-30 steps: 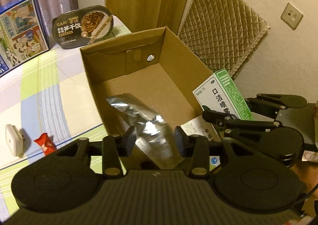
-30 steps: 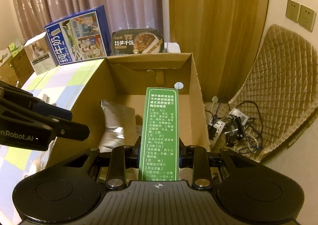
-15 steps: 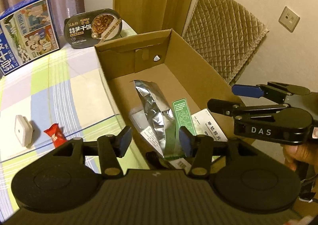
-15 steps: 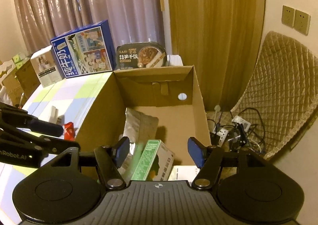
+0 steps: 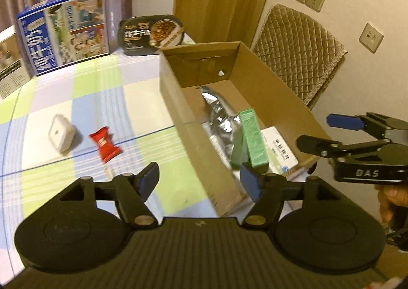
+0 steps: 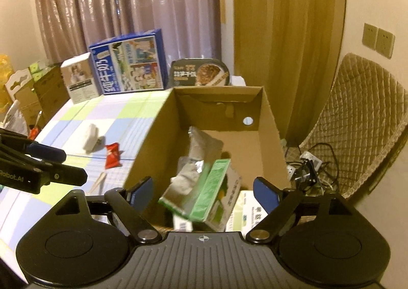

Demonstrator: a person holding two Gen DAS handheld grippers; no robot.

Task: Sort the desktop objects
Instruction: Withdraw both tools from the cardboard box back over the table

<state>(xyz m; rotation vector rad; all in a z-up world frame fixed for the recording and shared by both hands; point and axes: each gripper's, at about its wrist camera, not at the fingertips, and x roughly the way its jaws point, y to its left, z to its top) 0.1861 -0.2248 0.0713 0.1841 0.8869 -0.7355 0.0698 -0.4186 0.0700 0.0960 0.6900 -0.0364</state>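
Green medicine box (image 6: 207, 193) and foil pouch (image 5: 219, 115) now released into cardboard box (image 5: 280, 92) | left tongs (image 5: 200, 181), right tongs (image 6: 204, 190) wide, empty | cables (image 6: 309, 161) only right view

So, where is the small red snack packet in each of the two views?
Left wrist: red snack packet lies left of centre on the checked cloth, beside the white case.
Right wrist: red snack packet lies at mid-left, left of the box.
Shared landmark: the cardboard box.
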